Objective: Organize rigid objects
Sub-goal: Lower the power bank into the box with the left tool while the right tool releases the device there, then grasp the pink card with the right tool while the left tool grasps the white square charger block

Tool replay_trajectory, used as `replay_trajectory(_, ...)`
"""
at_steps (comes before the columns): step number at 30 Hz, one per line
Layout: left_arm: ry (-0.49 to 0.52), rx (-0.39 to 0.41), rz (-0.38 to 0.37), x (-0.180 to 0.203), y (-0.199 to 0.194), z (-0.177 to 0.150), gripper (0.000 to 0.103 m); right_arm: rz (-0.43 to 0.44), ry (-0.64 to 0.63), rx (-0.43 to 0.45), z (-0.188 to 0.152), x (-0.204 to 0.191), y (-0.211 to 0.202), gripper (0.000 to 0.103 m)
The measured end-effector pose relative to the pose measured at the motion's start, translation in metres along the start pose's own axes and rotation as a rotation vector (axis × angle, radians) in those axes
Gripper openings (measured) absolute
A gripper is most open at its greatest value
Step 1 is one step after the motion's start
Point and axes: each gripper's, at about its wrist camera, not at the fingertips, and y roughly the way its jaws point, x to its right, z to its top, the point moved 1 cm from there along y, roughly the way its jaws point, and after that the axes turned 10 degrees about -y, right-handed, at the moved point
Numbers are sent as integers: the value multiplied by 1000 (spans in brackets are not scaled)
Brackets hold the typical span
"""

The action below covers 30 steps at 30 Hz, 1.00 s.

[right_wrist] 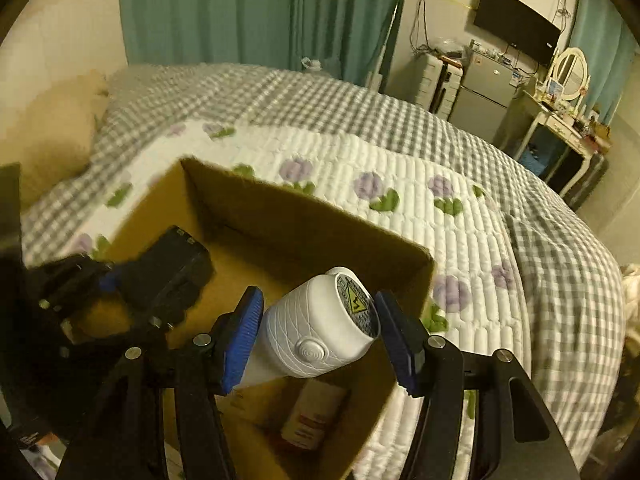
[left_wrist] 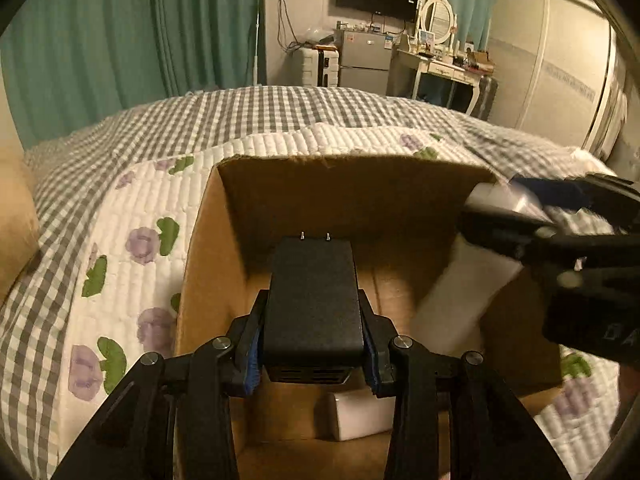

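An open cardboard box (left_wrist: 352,188) sits on the bed; it also shows in the right wrist view (right_wrist: 304,216). My left gripper (left_wrist: 314,344) is shut on a black power adapter (left_wrist: 314,300) with two prongs, held over the box's inside; the adapter also shows in the right wrist view (right_wrist: 168,276). My right gripper (right_wrist: 320,340) is shut on a white cylindrical device (right_wrist: 320,336) with a yellow warning label, tilted over the box; it shows in the left wrist view (left_wrist: 460,292) at the box's right wall.
Inside the box lie a white block (left_wrist: 364,416) and a pale bottle with a red label (right_wrist: 312,416). The bed has a floral quilt (right_wrist: 420,184) and a checked cover (left_wrist: 200,120). A fridge, dresser and green curtains stand behind.
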Motion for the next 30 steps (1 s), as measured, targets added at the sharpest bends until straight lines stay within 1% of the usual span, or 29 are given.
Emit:
replay_trajectory(1, 5, 29, 0, 1, -7, 3, 44, -32, 4, 21, 3, 3, -8, 81)
replay_trajectory(2, 27, 70, 3, 3, -20, 6, 51, -56, 10, 48, 5, 7, -18, 82)
replay_trajectory(3, 45, 87, 4, 7, -26, 9, 61, -63, 22, 79, 7, 12, -32, 82)
replay_trajectory(6, 110, 149, 1, 14, -60, 9, 76, -87, 27, 119, 11, 20, -65, 83)
replay_trajectory(7, 128, 167, 6, 16, -70, 7, 78, -96, 22, 131, 10, 20, -76, 86)
replay_trajectory(10, 173, 199, 24, 20, -100, -6, 93, -132, 1, 152, 0, 19, -114, 90)
replay_trajectory(11, 185, 202, 16, 20, -110, -13, 102, -129, -7, 154, -6, 17, -125, 90)
replay_trajectory(13, 207, 211, -15, 19, -130, -33, 103, -122, -15, 153, -24, 8, -143, 90)
replay_trajectory(14, 210, 207, -21, 18, -136, -42, 103, -100, -27, 139, -36, 0, -150, 90)
replay_trajectory(17, 190, 175, -9, 15, -146, -70, 103, -58, -49, 105, -68, -19, -155, 90)
replay_trajectory(20, 158, 157, 6, 12, -146, -97, 103, 7, -36, 58, -105, -38, -148, 90)
replay_trajectory(21, 138, 144, 7, 10, -143, -106, 103, 36, -31, 36, -117, -45, -140, 90)
replay_trajectory(23, 87, 114, 4, 5, -133, -121, 103, 65, -42, -11, -134, -58, -122, 90)
replay_trajectory(25, 40, 81, -11, 0, -120, -137, 103, 55, -74, -54, -150, -72, -102, 90)
replay_trajectory(26, 19, 49, 8, -4, -105, -146, 103, 39, -86, -72, -156, -77, -93, 90)
replay_trajectory(27, 11, 31, 21, -5, -99, -151, 103, 27, -98, -92, -161, -80, -83, 90)
replay_trajectory(28, 0, 6, 42, -8, -89, -158, 103, 29, -101, -110, -164, -80, -77, 90)
replay_trajectory(30, -12, -31, 57, -12, -78, -167, 103, 61, -102, -142, -167, -82, -66, 90)
